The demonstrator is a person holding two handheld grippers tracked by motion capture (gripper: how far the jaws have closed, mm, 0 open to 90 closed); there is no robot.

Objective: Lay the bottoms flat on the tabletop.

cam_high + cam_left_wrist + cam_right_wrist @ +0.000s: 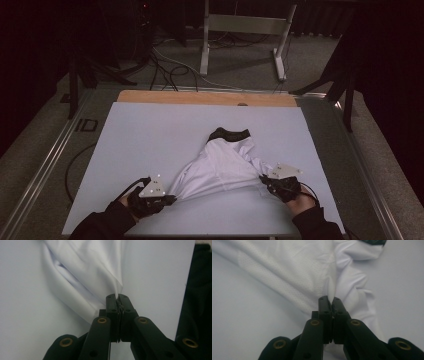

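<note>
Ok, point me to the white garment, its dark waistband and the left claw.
white garment (pixel 220 167), high view, middle of the cloth.
dark waistband (pixel 229 133), high view, its far edge.
left claw (pixel 119 298), left gripper view, tips pinching cloth.

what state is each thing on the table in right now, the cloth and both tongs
white fabric garment with a dark collar band: lying on the table, bunched, its near edge stretched between the two tongs
left tongs: shut on the garment's near left corner, held low over the table
right tongs: shut on the garment's near right corner, held low over the table
pale grey table mat: flat, garment lying on it
</note>
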